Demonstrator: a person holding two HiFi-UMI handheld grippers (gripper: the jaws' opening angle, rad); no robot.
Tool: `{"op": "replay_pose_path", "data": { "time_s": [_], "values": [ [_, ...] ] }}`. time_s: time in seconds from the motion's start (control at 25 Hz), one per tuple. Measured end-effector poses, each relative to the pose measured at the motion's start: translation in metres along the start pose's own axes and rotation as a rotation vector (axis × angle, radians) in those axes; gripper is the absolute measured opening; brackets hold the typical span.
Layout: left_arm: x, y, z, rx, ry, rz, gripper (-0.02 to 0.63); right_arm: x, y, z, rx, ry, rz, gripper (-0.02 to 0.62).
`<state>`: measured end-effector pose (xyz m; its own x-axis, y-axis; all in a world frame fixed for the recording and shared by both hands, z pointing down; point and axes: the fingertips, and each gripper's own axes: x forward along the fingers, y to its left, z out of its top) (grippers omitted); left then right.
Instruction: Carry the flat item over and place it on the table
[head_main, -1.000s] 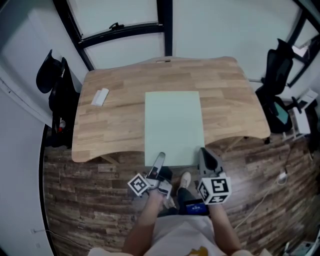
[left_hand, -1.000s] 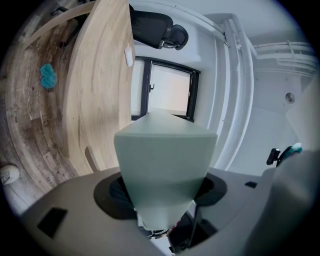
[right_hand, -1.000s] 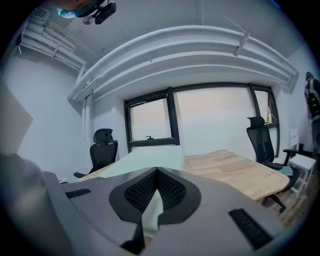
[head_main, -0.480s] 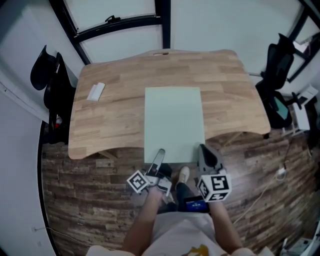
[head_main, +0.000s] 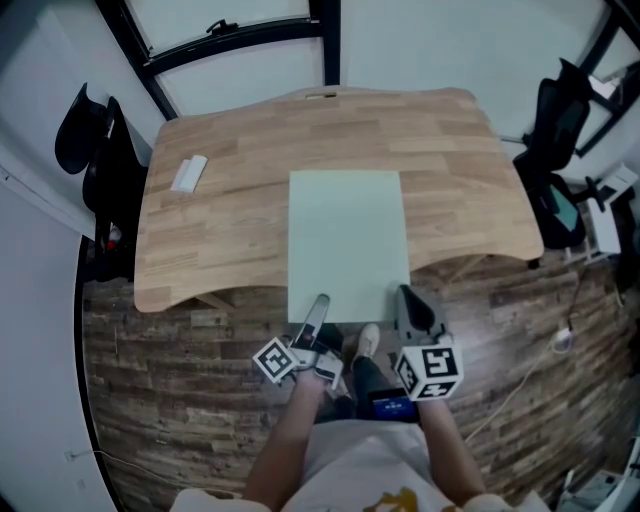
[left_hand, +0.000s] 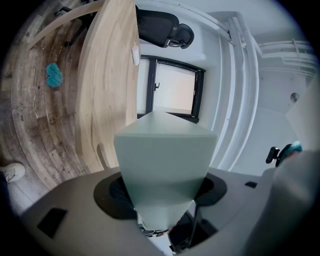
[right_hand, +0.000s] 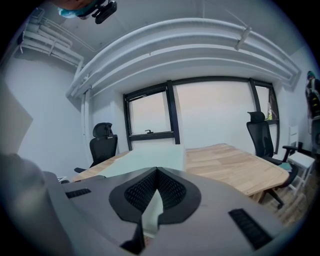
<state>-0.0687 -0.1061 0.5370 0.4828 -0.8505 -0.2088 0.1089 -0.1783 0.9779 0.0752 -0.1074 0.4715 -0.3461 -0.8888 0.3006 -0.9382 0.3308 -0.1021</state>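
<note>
Pale-green sheet (head_main: 348, 240) stays over the table (head_main: 225, 215), left gripper (head_main: 319, 308) and right gripper (head_main: 408, 305) still clamping its edge.

Office: swivel chairs (head_main: 556, 150), wooden table (head_main: 230, 210)

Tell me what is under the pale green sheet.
Wooden table under most of the sheet; its near edge overhangs the floor, clamped by the left tongs and right tongs. Anything on the covered tabletop is hidden.
</note>
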Motion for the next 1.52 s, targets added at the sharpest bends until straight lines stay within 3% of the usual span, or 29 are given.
{"op": "replay_pose_path", "data": {
  "time_s": [1.52],
  "values": [
    [-0.013, 0.057, -0.021, -0.055, -0.015, 0.088, 0.287, 0.002, -0.020, -0.054, 0.029, 0.125, 0.018, -0.003]
  ]
}}
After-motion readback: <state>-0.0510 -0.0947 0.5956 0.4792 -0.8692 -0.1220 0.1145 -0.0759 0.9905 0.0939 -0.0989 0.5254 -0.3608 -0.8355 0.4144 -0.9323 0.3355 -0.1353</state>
